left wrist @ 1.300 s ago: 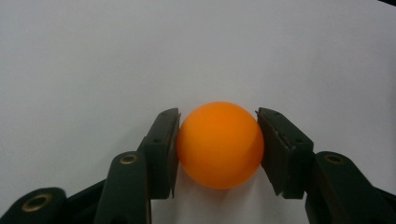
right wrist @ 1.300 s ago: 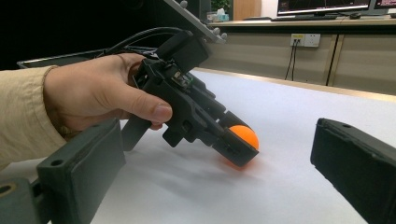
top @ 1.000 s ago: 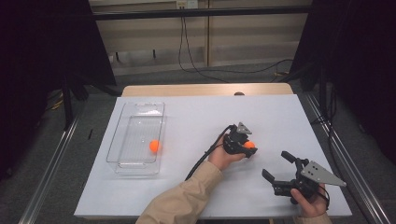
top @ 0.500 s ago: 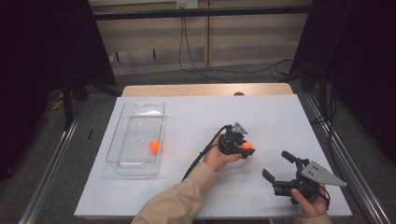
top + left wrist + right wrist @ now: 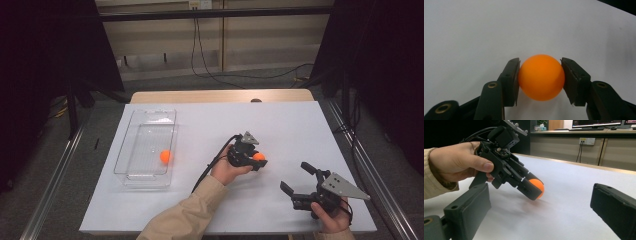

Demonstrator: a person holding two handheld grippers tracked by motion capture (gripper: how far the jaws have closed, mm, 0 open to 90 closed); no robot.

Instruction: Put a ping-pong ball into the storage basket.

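An orange ball sits clamped between the two black pads of my left gripper, lifted a little above the white table. From above, that ball shows at the tip of the left gripper near the table's middle, and the right gripper view shows it in the left gripper's jaws. A second orange ball lies inside the clear plastic tray at the left. My right gripper rests low at the front right, jaws spread wide with nothing between them.
The white table reaches from the tray to the right edge, with a wooden strip along its far side. A black cable trails from the left gripper toward the sleeve. Metal rails run beside the table.
The left hand has carried the ball slightly leftward, toward the tray, and lifted it a touch. The right gripper has stayed where it was.
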